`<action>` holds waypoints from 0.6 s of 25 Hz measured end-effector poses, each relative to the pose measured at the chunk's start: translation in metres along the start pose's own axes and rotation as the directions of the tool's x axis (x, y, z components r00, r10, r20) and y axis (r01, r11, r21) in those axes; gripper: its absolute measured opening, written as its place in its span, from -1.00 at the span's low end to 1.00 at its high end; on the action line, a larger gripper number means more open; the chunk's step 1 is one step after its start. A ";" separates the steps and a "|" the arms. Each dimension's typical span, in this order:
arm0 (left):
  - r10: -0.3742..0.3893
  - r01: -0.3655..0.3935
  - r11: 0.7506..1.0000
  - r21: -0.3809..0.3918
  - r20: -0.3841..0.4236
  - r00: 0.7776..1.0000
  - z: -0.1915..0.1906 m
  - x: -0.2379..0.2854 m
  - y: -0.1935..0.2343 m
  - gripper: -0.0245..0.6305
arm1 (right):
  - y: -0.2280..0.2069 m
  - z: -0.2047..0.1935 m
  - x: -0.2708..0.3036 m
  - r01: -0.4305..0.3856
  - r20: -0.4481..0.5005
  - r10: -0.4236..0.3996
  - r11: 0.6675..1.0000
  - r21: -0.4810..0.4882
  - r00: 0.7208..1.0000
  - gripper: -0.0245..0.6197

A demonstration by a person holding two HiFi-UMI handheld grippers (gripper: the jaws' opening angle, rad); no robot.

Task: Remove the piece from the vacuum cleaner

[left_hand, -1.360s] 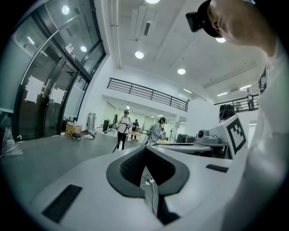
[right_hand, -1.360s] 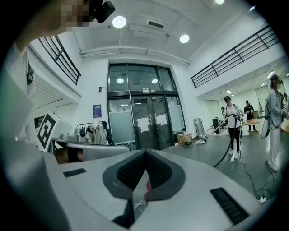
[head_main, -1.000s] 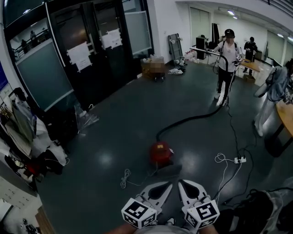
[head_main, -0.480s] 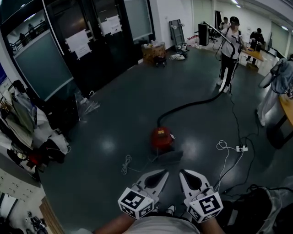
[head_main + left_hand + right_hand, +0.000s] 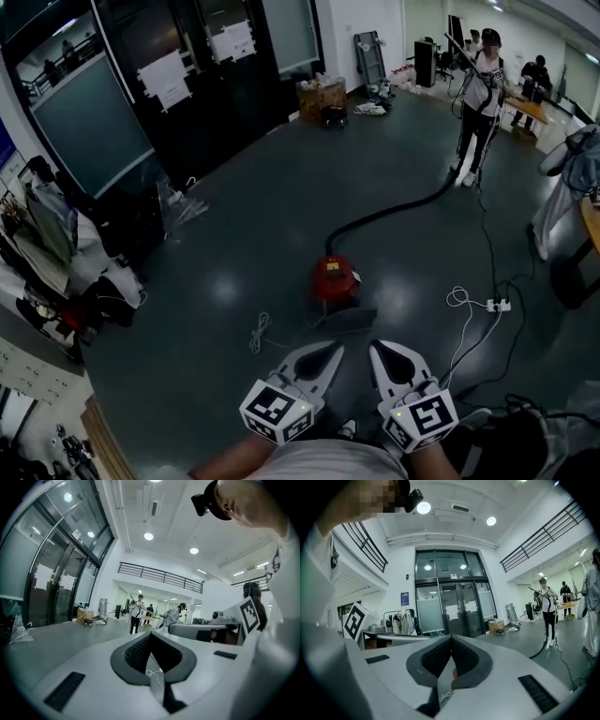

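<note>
Person [image 5: 481, 84] drifted up-frame, seemingly; vacuum cleaner [image 5: 334, 278] and cable [image 5: 258, 333] lie ahead of my left gripper [image 5: 334, 350] and right gripper [image 5: 375, 348], both closed, empty.

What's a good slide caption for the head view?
Left gripper and right gripper, both shut, face a red vacuum cleaner.

A small, round red vacuum cleaner canister [image 5: 333, 278] is sitting upright on the dark glossy floor [image 5: 234, 253]. A long black flexible hose [image 5: 394, 211] is still attached, leaving the canister's far side, curving away across the floor and rising to a standing person [image 5: 480, 89] well apart from the canister.
</note>
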State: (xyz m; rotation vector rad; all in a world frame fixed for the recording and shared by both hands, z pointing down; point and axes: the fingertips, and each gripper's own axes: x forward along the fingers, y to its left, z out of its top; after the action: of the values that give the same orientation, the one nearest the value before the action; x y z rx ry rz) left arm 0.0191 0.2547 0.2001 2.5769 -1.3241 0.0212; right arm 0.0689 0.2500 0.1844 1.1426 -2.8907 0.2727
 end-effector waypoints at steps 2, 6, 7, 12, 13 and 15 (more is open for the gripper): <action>-0.001 0.001 1.000 -0.005 0.002 1.000 0.001 0.007 0.010 -0.91 | -0.005 0.000 0.011 0.001 -0.003 -0.001 1.000 -0.003 1.000 -0.87; -0.024 0.024 1.000 0.000 -0.001 1.000 0.004 0.030 0.039 -0.91 | -0.024 0.001 0.042 0.027 -0.005 -0.027 1.000 -0.004 1.000 -0.87; -0.032 0.032 0.999 0.002 -0.002 0.999 0.005 0.037 0.048 -0.91 | -0.030 0.001 0.052 0.035 -0.001 -0.035 0.999 0.000 0.999 -0.87; -0.072 0.072 0.997 0.035 -0.001 0.997 0.013 0.083 0.102 -0.91 | -0.070 0.006 0.107 0.079 0.029 -0.080 0.997 0.012 0.996 -0.87; -0.078 0.078 0.996 0.042 -0.003 0.997 0.015 0.093 0.117 -0.91 | -0.078 0.007 0.120 0.087 0.035 -0.088 0.996 0.019 0.996 -0.87; -0.090 0.091 0.994 0.054 -0.011 0.996 0.016 0.111 0.148 -0.91 | -0.092 0.007 0.148 0.102 0.043 -0.104 0.994 0.035 0.994 -0.87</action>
State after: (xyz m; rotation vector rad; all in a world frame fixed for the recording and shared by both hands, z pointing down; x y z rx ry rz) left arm -0.0360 0.0800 0.2288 2.6770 -1.2190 0.0526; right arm 0.0237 0.0825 0.2045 1.3146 -2.8628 0.2962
